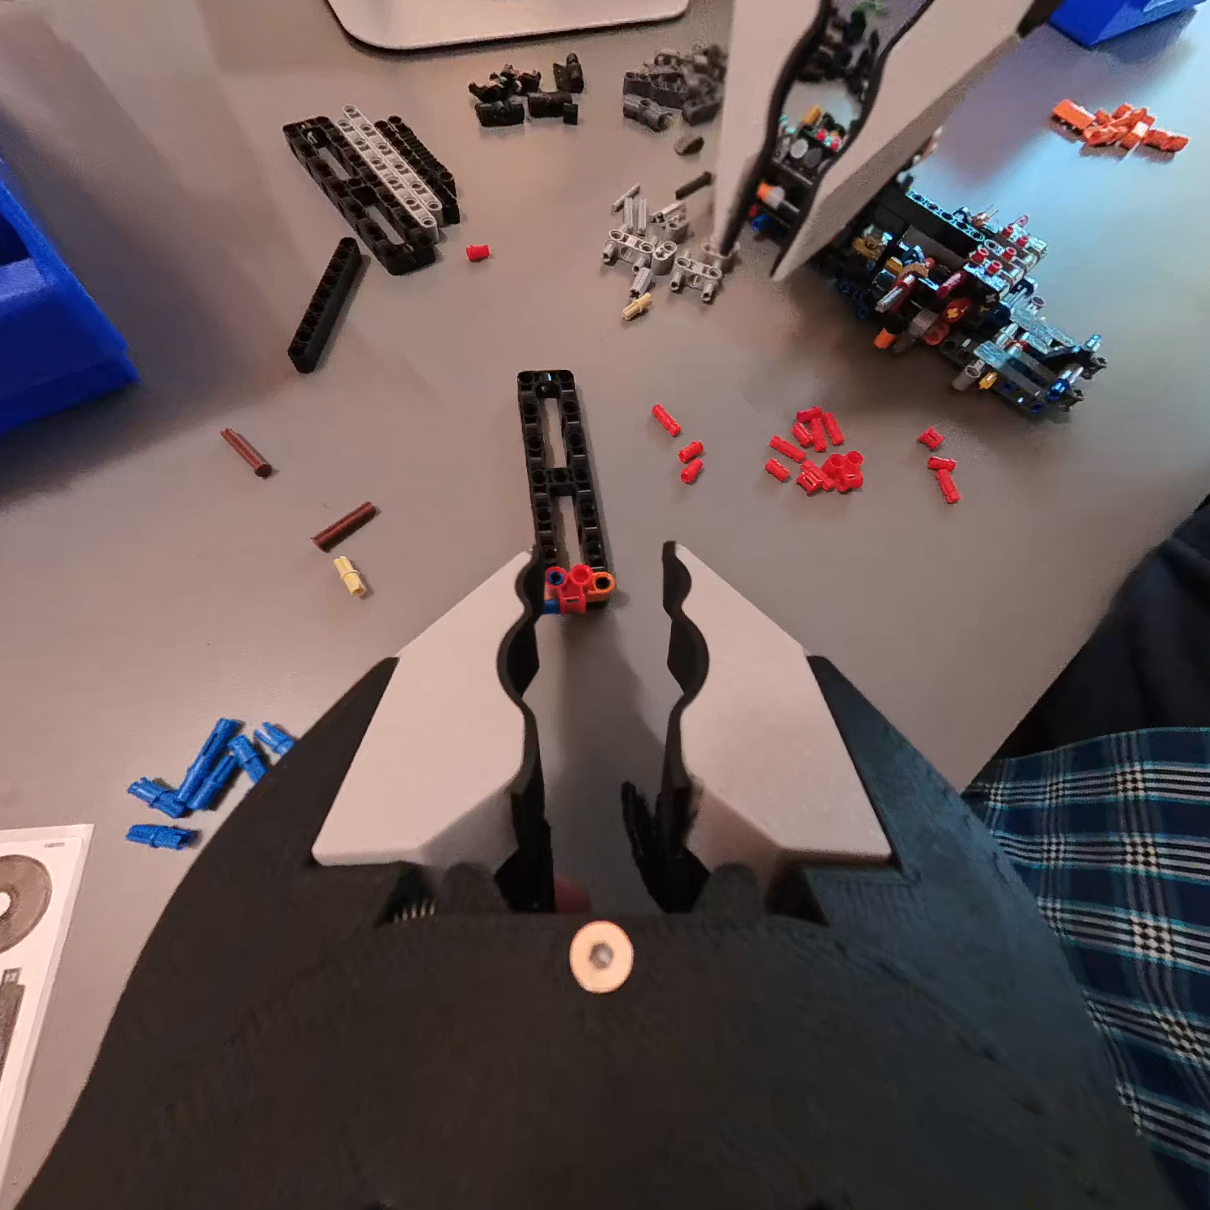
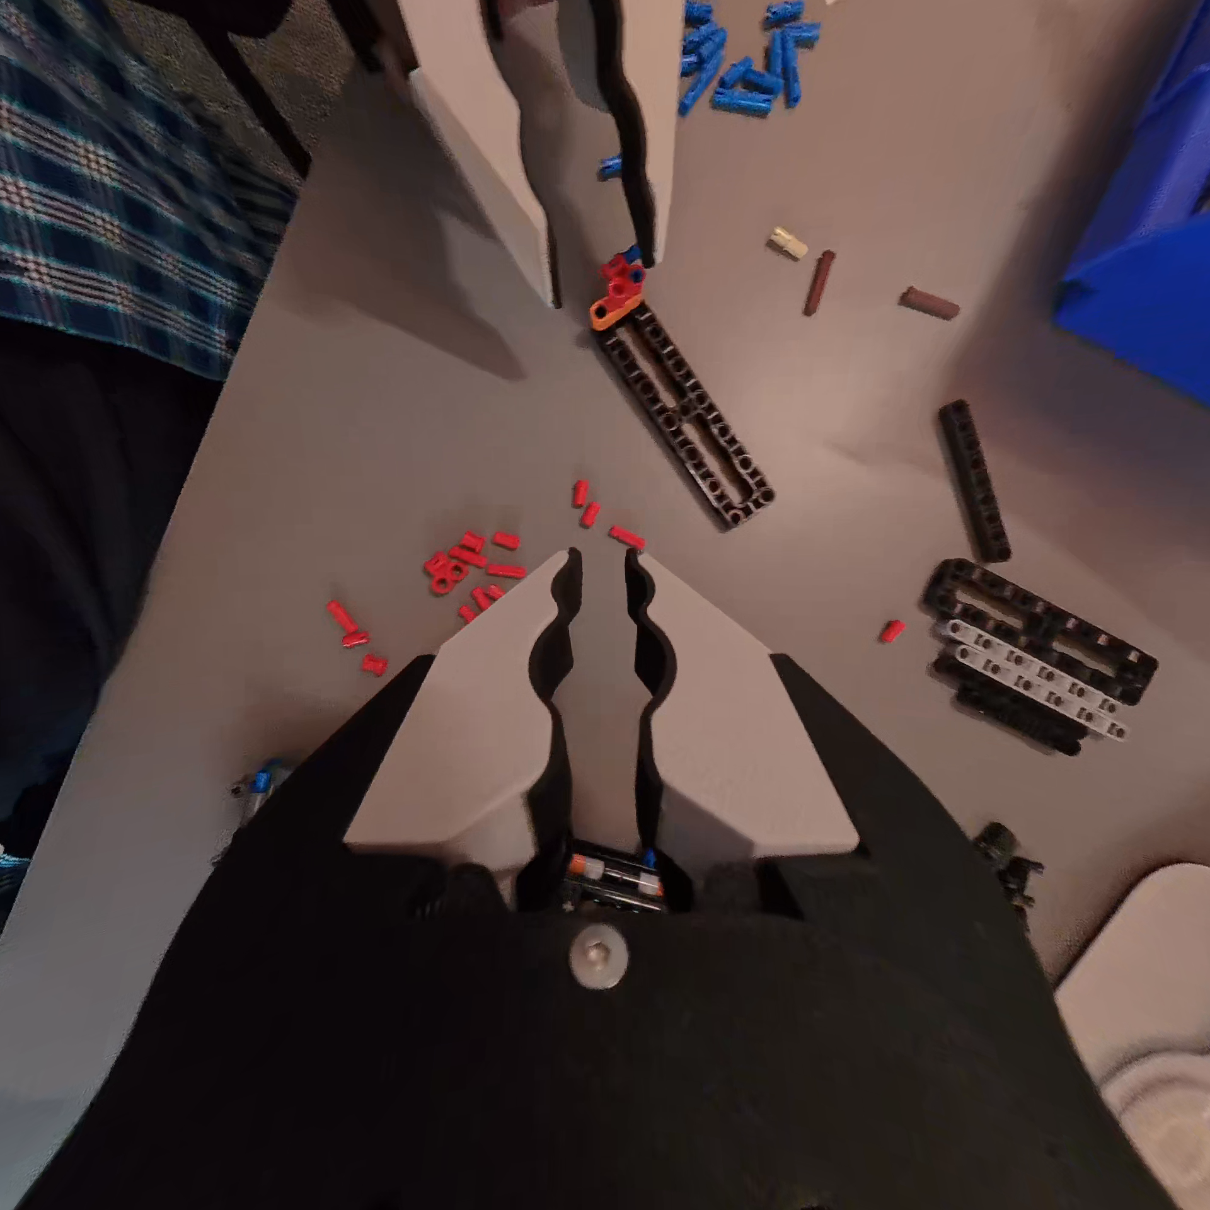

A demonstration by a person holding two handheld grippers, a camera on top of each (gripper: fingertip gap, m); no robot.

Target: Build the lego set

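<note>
My grey table (image 1: 753,655) fills both views, sorted parts spread across it. The biggest thing on it is the half-built model (image 1: 969,308), a dense black chassis with coloured fittings at the upper right of the left wrist view, partly behind my right claw (image 1: 753,252), which reaches down from the top edge there. Blue bins (image 1: 46,314) sit at the left edge of that view.

Next in size is the stack of black and light grey frames (image 1: 373,190) at upper left, with a single black beam (image 1: 325,304) just below it. Dead centre lies the piece I am working on: a long black frame (image 1: 562,471) flat on the table, a small red, blue and orange connector cluster (image 1: 577,588) at its near end.

My left claw (image 1: 599,556) stands spread with nothing in it, its left tip just beside that cluster. My right claw, seen in its own view, (image 2: 601,555) is also parted and empty, hovering over the loose red pins (image 2: 592,514) near the middle; the larger pile of red pins (image 2: 471,569) lies to its left.

I judge the step to be pinning connectors onto this frame. Next, my right claw should pinch one red pin lengthwise, while my left claw closes on the frame end to steady it.

Smaller still: blue pins (image 1: 209,776) at lower left, brown axles (image 1: 344,526), a tan pin (image 1: 350,576).
</note>
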